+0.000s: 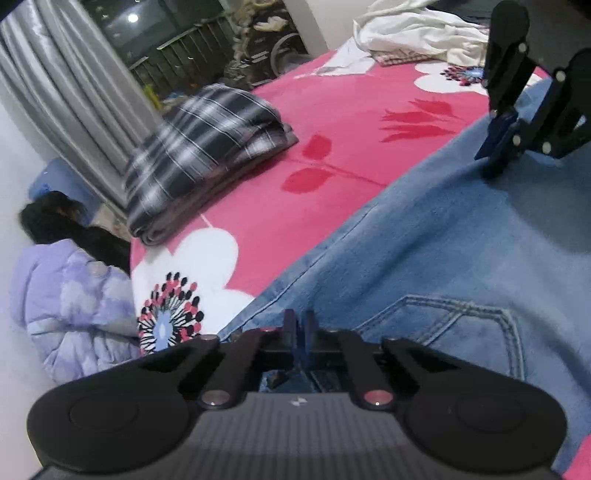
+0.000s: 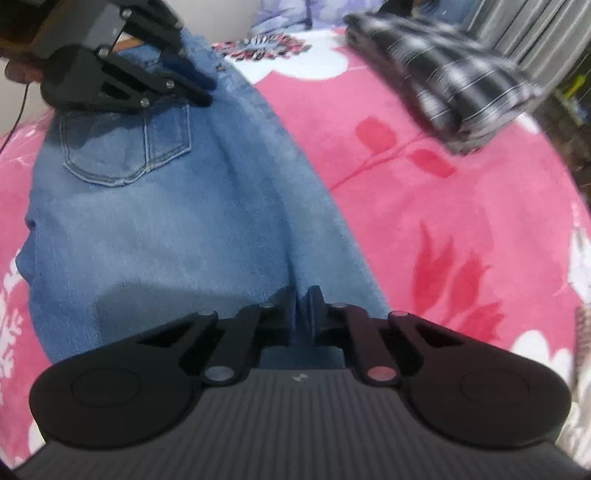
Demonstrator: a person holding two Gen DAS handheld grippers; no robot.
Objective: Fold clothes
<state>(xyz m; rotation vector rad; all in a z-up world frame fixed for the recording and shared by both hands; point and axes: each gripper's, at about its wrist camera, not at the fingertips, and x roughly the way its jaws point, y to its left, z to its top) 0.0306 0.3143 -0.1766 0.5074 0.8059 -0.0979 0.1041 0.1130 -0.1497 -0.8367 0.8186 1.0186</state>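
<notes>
Left gripper (image 1: 300, 325) jaws closed tight, blue pads together, tips down on the waist end of the jeans (image 1: 424, 236) beside the back pocket (image 1: 461, 332); looks pinched on the denim edge, but the fabric between the pads is not clearly visible. Right gripper (image 2: 303, 301) also closed all the way, pads meeting, tips pressed on the denim at a crease further down the leg; a fold of cloth seems caught there, can't confirm it from the wrist view. In the left wrist view the right gripper (image 1: 495, 147) stands nose-down on the jeans, fingers together. In the right wrist view the left gripper (image 2: 192, 85) sits at the waistband above the pocket (image 2: 129, 147), a person's hand (image 2: 18, 66) behind it. Jeans lie flat on the pink floral blanket (image 1: 351, 122), long axis running from the waist at the left gripper toward the legs at the right gripper, diagonal across the bed in the left view. Light blue washed denim, stitched back pocket face up, side seam visible, a few soft ridges along the leg. Folded plaid garment (image 1: 199, 147) sits on the blanket well apart from the jeans, white clothes (image 1: 417, 33) piled at the far end. Grey curtain (image 1: 55, 74) and a lilac puffy jacket (image 1: 70, 295) beside the bed.
</notes>
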